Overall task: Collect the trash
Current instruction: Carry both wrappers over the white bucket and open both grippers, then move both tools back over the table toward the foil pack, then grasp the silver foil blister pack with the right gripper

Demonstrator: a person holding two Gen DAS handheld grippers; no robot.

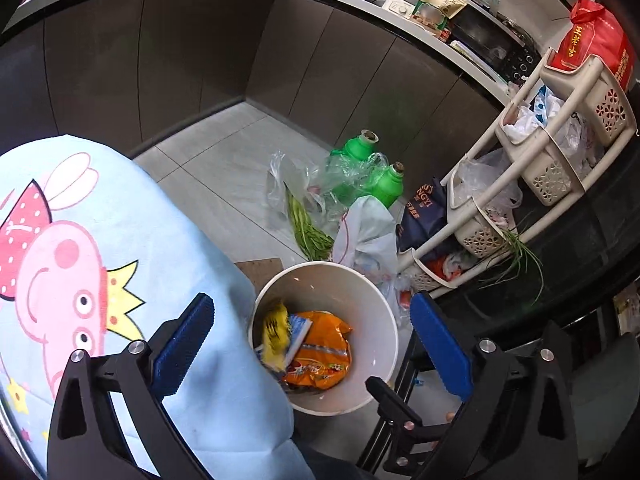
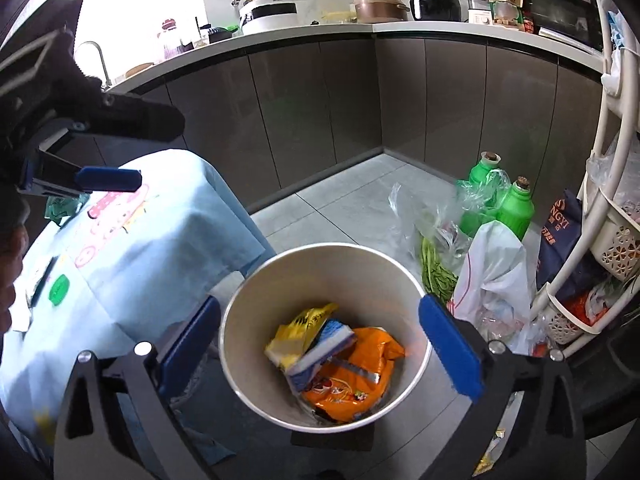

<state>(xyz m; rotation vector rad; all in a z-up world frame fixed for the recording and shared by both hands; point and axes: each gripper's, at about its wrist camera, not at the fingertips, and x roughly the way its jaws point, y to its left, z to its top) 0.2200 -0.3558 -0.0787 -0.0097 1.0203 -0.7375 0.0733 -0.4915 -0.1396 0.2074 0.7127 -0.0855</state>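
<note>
Orange crinkled foil of a snack bag (image 2: pixel 352 380) lies at the bottom of the smooth round white bin (image 2: pixel 320 264) on the floor, under a yellow wrapper (image 2: pixel 298 330) and a blue-and-white packet (image 2: pixel 324 346). Both the right tongs (image 2: pixel 320 354) and the left tongs (image 1: pixel 316 350) are spread wide and empty, ribbed blue pads above the bin. Only the right view shows the left tongs from the side over the pale blue cartoon cloth (image 2: pixel 168 240) on the tabletop, beside a crumpled green wrapper (image 2: pixel 64 206).

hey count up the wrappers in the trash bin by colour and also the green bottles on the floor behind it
Orange wrapper in the bin: 1
Yellow wrapper: 1
Blue and white wrapper: 1
Green bottles on the floor, the other at: 2
Total: 5
</note>
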